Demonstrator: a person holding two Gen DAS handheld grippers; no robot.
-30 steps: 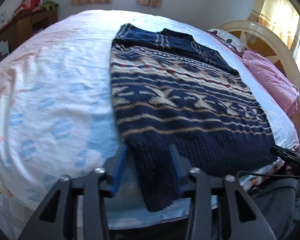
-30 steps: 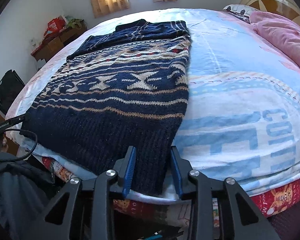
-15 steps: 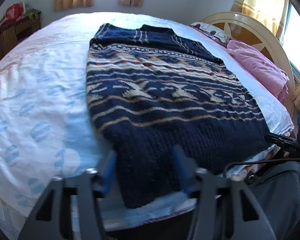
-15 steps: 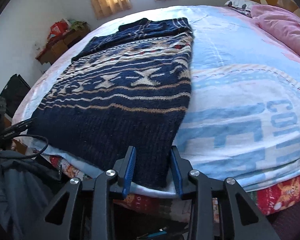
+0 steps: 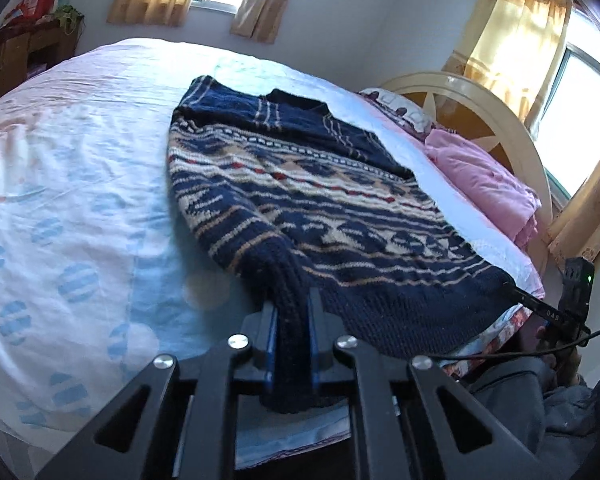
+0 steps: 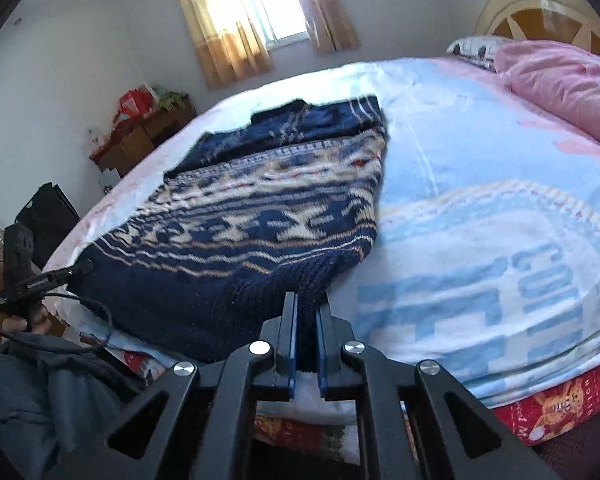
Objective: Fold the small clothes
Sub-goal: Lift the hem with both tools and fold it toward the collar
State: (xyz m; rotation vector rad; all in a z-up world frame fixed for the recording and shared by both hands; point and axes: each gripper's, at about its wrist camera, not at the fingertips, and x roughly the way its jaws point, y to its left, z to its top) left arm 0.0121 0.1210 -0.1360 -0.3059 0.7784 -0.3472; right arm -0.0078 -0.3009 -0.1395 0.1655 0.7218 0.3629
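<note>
My left gripper (image 5: 292, 304) has just closed and now pinches the near left corner of the sweater (image 5: 300, 208), the knit bunched between its blue pads and lifted off the sheet. My right gripper (image 6: 306, 308) has also just closed, and it nips the near right corner of the same hem, pulling the wool up into a ridge. The sweater (image 6: 268, 216) lies flat otherwise, hem toward me at the near edge of the bed (image 5: 80, 184), collar pointing away. Left of it I have a broad stretch of bare pale sheet; to its right in the right camera there is more open sheet with large blue lettering. Farther right a pink blanket (image 5: 488, 184) lies heaped against the cream headboard (image 5: 480, 96). Beyond the bed a wooden cabinet (image 6: 148, 140) stands against the white wall, and curtains (image 6: 224, 40) hang at a bright window.
</note>
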